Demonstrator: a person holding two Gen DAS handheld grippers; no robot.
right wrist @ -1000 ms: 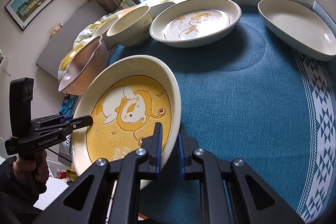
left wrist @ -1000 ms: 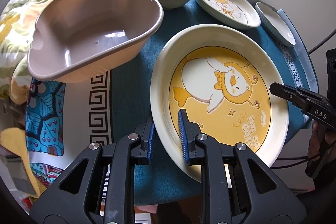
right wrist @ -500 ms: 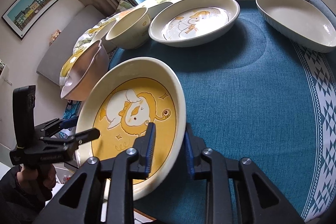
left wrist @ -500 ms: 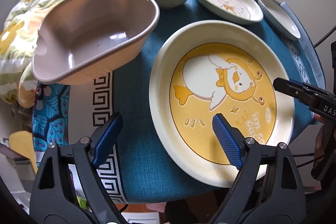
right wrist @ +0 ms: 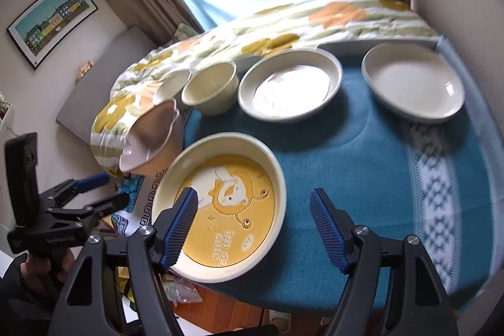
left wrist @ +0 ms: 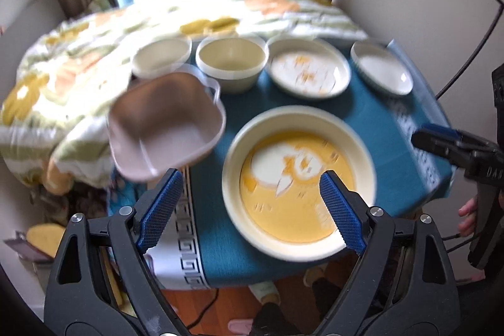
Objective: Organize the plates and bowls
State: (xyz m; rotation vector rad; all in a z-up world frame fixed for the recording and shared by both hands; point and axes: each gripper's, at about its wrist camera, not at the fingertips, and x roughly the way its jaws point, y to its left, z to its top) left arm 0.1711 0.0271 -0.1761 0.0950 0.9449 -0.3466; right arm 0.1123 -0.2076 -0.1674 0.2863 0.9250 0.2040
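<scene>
Here the left gripper and right gripper, jaws just opened wide, hold nothing above the yellow duck plate, which lies flat at the table's near edge. Its rim overhangs slightly; a careless regrasp could tip it off, and the tilted pink bowl beside it may slide.

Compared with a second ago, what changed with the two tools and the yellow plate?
Both tools let go of the yellow plate: the left tool and right tool, each clamped on its rim before, have just been opening and have lifted up and back, nothing between their pads. The plate lies flat on the blue cloth. The pink dish, bowls and other plates kept their places.
</scene>
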